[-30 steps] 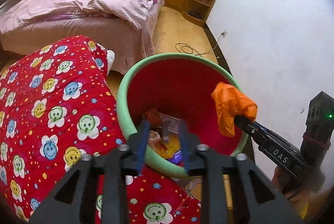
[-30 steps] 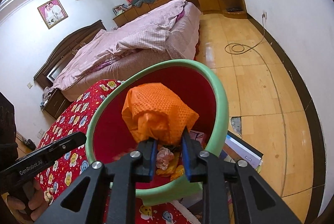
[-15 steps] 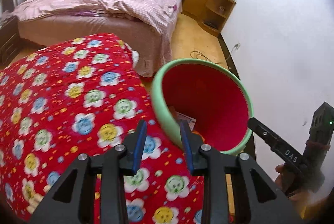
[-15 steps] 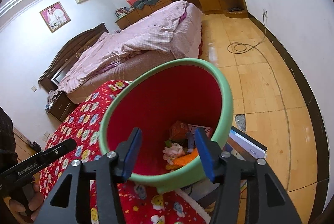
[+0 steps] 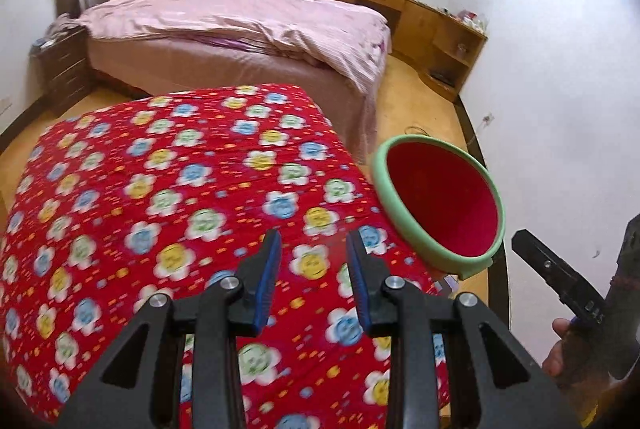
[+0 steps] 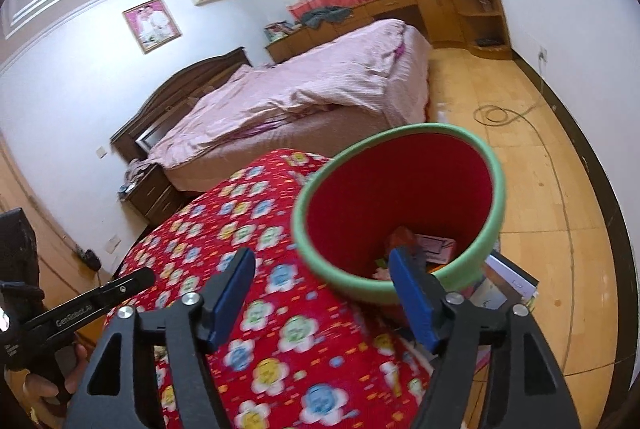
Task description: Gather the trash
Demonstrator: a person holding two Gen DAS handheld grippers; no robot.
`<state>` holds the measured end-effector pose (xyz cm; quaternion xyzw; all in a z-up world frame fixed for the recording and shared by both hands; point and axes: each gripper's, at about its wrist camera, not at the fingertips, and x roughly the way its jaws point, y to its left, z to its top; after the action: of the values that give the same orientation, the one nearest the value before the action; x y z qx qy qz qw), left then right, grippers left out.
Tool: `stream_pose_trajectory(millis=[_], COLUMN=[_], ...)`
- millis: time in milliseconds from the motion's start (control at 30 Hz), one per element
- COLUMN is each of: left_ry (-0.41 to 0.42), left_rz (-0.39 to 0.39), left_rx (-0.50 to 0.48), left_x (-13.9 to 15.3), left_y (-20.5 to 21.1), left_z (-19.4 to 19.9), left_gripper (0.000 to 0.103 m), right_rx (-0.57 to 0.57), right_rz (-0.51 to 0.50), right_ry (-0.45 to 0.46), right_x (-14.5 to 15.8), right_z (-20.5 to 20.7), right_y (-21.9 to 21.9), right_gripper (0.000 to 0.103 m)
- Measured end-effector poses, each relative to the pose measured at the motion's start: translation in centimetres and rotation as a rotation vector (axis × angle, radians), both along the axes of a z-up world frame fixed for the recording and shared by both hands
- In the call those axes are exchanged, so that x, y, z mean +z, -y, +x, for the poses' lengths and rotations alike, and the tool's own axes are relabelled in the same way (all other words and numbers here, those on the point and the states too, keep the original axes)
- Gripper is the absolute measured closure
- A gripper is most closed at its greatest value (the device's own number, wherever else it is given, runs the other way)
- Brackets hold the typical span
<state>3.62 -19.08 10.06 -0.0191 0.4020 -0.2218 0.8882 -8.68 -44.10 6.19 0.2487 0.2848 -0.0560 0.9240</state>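
Observation:
A red bin with a green rim [image 6: 498, 197] stands on the floor beside a red flower-print quilt [image 6: 248, 249]; it also shows in the left wrist view [image 5: 384, 185]. Trash [image 6: 434, 249], including the orange cloth, lies at its bottom. My right gripper [image 6: 324, 293] is open and empty, just above and in front of the bin's near rim. My left gripper [image 5: 314, 277] is open and empty above the quilt [image 5: 160, 189], left of the bin. No loose trash shows on the quilt.
A bed with a pink cover [image 5: 248, 29] stands behind the quilt. Wooden desk and shelves [image 5: 440, 29] line the far wall. A cable [image 6: 500, 115] lies coiled on the wooden floor. Books or boxes [image 6: 508, 281] lie beside the bin. A white wall is on the right.
My right gripper opened and dropped the orange cloth into the bin, then pulled back. My left gripper swung left and up, away from the bin, over the quilt.

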Motion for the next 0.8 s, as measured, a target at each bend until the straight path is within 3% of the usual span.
stream_pose_trajectory(millis=[300, 433, 800], left_ry=[0.064, 0.109, 0.17], left_rz=[0.029, 0.029, 0.062], left_rx=[0.109, 0.15, 0.241], left_x=[1.7, 2.0, -0.2], left_y=[-6.2, -8.4, -12.1], left_z=[-3.2, -4.5, -7.3], left_gripper=[0.065, 0.051, 0.051], right_rx=[0.104, 0.149, 0.203], right_rz=[-0.065, -0.066, -0.17], right_ry=[0.047, 0.067, 0.135], right_x=[2.4, 2.6, 1.4], right_z=[-2.0, -2.7, -3.8], right_y=[-6.9, -9.6, -15.3], right_gripper=[0.022, 0.014, 0.006])
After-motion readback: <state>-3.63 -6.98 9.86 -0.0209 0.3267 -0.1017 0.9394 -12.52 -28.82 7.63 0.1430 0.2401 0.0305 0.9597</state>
